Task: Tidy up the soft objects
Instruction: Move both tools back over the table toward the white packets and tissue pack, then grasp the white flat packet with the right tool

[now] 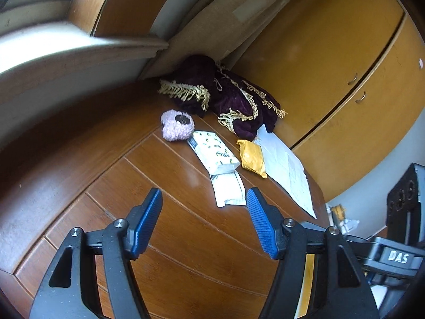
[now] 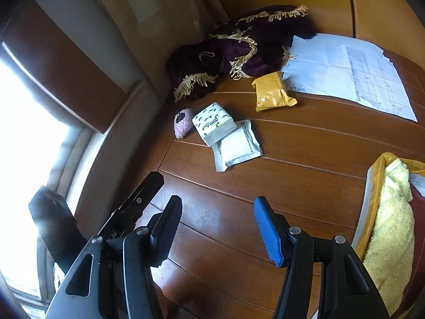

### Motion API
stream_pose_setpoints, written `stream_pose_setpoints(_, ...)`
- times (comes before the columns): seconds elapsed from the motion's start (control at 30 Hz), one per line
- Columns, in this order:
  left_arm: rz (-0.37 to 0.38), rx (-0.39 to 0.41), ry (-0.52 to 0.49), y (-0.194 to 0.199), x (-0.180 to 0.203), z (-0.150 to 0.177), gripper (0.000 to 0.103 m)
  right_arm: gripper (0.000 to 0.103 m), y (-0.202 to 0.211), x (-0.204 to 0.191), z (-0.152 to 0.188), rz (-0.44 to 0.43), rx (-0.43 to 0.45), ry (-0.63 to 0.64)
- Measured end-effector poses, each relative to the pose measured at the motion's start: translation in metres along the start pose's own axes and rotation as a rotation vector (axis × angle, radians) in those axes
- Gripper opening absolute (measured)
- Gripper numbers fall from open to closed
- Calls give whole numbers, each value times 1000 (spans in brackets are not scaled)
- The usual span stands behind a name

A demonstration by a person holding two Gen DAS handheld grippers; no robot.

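Note:
On the brown wooden table [image 1: 172,239] [image 2: 305,186] lie a fluffy lilac scrunchie [image 1: 177,129] [image 2: 182,123], a white tissue pack with green marks [image 1: 213,151] [image 2: 213,126], a flat white sachet [image 1: 229,190] [image 2: 237,146] partly under it, and a yellow packet [image 1: 251,158] [image 2: 271,91]. A dark purple velvet cloth with gold fringe [image 1: 228,95] [image 2: 239,53] is heaped at the far corner. My left gripper [image 1: 204,220] hangs open above bare wood, short of the sachet. My right gripper [image 2: 217,228] is open too, holding nothing. A pale yellow towel [image 2: 390,226] sits in a yellow container at the right edge.
White printed paper sheets [image 1: 287,170] [image 2: 345,71] lie at the table's far right. Yellow-brown cupboard doors [image 1: 332,66] stand behind the table, a window sill [image 1: 66,50] and wall to the left. The right gripper's body [image 1: 398,239] shows at the left wrist view's right edge.

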State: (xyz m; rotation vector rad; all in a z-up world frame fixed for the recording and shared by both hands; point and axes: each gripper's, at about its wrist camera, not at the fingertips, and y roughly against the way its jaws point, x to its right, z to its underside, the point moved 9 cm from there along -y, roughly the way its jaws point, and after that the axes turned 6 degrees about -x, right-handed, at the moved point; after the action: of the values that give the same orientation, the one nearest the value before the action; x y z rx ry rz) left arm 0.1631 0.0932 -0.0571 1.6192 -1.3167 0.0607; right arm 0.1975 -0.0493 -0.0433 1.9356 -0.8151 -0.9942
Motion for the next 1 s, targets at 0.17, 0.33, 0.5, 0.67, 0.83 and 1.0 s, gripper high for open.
stream_pose_setpoints(0.17,11,-50,111,2,-21,-2,64,72,-30,-13,-14,43,-56,49)
stream_pose_setpoints(0.33,-10,5,205,26,-56,-12,67,72,-44,4,-43,134,-25,6)
stream_pose_setpoints(0.5,82,-77,181,18,-57,-12,68,72,-96,15,-61,219,-120,61)
stream_pose_setpoints(0.67,134,-81,191,21,-56,-11,68,79,-116,23,-74,183,-147,47)
stream_pose_setpoints(0.83,138,-91,172,21,-53,-9,68,65,-125,10,-63,364,-142,170)
stream_pose_setpoints(1.0,110,-86,167,18,-56,-9,68,53,-113,11,-40,362,-151,113)
